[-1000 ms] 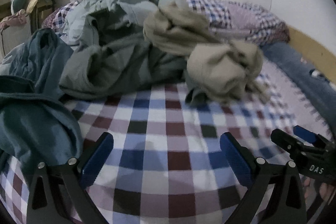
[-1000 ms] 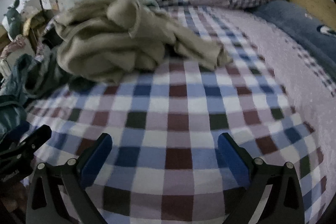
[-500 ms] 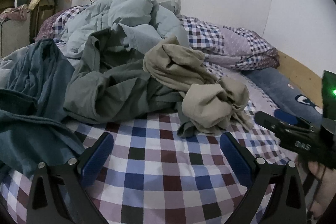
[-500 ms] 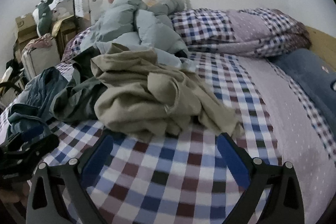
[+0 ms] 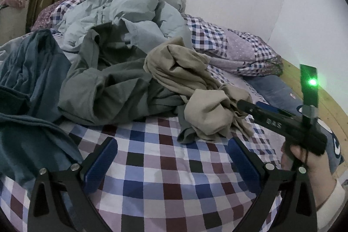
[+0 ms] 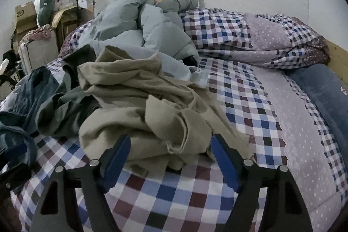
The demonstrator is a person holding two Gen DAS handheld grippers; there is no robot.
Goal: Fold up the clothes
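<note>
The right gripper (image 6: 170, 157) is closing, its blue pads either side of the crumpled beige garment's (image 6: 139, 114) near edge, not yet pressing. The left gripper (image 5: 171, 163) hangs wide apart over bare checked bedsheet (image 5: 165, 184), gripping nothing. Behind the beige cloth lie a limp grey-green garment (image 5: 104, 88), a teal one (image 5: 28, 71) and a puffy pale-blue jacket (image 6: 134, 21).

Soft matt checked cotton bedsheet (image 6: 195, 195); crumpled beige woven cloth garment (image 6: 139, 114), edge frayed; grey-green limp cloth garment (image 5: 104, 88); puffy pale-blue quilted jacket (image 6: 134, 21), faint sheen; matt black plastic tongs (image 6: 170, 158) with blue rubbery pads (image 6: 224, 164); pale smooth wooden bed frame (image 5: 304, 84).
</note>
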